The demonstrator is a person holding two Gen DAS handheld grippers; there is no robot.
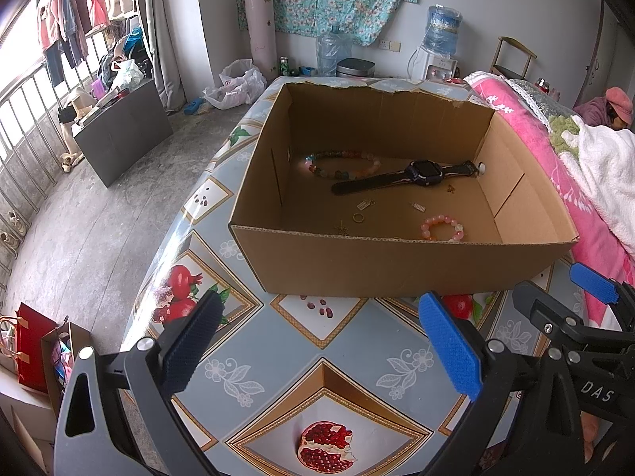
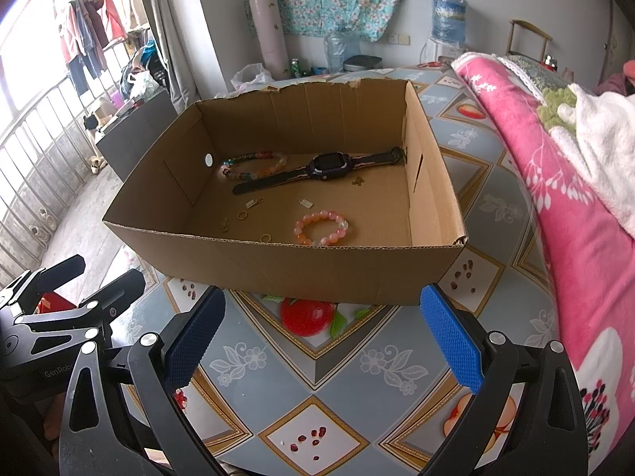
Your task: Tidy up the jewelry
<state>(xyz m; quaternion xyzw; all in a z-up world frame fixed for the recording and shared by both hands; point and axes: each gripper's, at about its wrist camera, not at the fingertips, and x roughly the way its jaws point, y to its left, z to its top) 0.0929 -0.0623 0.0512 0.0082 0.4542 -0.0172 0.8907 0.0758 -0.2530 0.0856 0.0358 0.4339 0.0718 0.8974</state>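
Note:
An open cardboard box point(image 1: 397, 269) point(image 2: 278, 265) stands on the patterned table. Inside lie a black smartwatch point(image 1: 424, 168) point(image 2: 325, 166), a multicoloured bead bracelet point(image 1: 341, 164) point(image 2: 254, 166), a pink bead bracelet point(image 1: 442, 228) point(image 2: 321, 228), a gold ring point(image 1: 358, 217) point(image 2: 242, 215) and several small gold charms. My left gripper point(image 1: 321, 345) is open and empty, hovering over the table in front of the box. My right gripper point(image 2: 323, 341) is also open and empty, beside it to the right. Each gripper also shows at the edge of the other's view.
The table has a glossy pomegranate-print cloth point(image 1: 317, 377) point(image 2: 317, 388). A pink blanket point(image 2: 555, 198) and white fleece point(image 1: 603, 182) lie on the bed along the right. Left of the table are the floor, a dark cabinet point(image 1: 123, 135) and a red bag point(image 1: 33, 349).

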